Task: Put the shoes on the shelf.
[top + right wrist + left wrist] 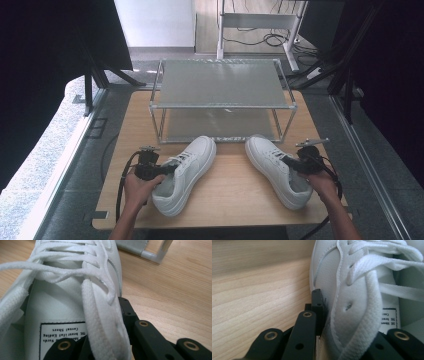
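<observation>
Both grippers are clamping onto the white sneakers: the left gripper (167, 169) is pinching the side wall of the left sneaker (185, 172), the right gripper (290, 161) the collar of the right sneaker (277, 170), both lying near the tabletop's (230, 192) front edge. Next, I'd say, is lifting them toward the two-tier shoe rack (222, 97) at the back edge, clearing its front rail.

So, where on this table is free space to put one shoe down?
The top shelf of the rack is bare. Bare wood lies between the left shoe and the right shoe. The strip between the shoe toes and the rack front is crowded.
</observation>
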`<state>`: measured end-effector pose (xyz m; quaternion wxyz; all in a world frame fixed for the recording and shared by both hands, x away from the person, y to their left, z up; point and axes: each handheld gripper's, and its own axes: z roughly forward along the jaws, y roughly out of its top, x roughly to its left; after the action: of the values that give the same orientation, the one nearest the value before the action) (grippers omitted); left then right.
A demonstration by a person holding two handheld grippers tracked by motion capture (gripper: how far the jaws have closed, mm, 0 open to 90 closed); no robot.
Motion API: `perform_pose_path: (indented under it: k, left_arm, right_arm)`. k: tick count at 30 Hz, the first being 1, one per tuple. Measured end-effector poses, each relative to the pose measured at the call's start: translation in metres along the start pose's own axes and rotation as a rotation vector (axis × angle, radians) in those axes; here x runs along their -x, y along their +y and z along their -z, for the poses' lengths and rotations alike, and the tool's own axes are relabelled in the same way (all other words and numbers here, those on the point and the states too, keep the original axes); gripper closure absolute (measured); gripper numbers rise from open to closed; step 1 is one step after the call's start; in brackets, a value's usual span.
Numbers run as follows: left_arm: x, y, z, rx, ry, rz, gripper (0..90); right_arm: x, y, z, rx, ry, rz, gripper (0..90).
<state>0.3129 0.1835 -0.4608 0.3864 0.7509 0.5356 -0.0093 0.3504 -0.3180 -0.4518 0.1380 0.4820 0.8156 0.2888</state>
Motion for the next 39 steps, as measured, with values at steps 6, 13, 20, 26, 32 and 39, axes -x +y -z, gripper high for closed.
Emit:
perform_pose_path:
  k: [6,13,20,26,32,39]
  left_arm:
    - [0.001,0.003,0.014,0.060,-0.067,0.008,83.9]
    - [0.001,0.006,0.025,0.124,-0.152,0.036,83.8]
    - [0.006,0.009,0.035,0.166,-0.208,0.037,83.8]
    - [0.013,0.013,0.045,0.203,-0.249,0.025,83.9]
    - [0.020,0.018,0.053,0.244,-0.273,0.014,83.9]
    - [0.024,0.026,0.059,0.284,-0.318,0.020,83.9]
  right_arm:
    - [0.006,-0.003,0.009,0.062,0.063,-0.063,86.5]
    - [0.012,-0.007,0.020,0.137,0.146,-0.130,86.6]
    - [0.012,-0.007,0.032,0.209,0.222,-0.171,86.7]
    - [0.009,-0.004,0.042,0.254,0.293,-0.189,86.7]
    - [0.004,0.002,0.052,0.294,0.307,-0.186,86.6]
    - [0.000,0.008,0.066,0.330,0.332,-0.174,86.7]
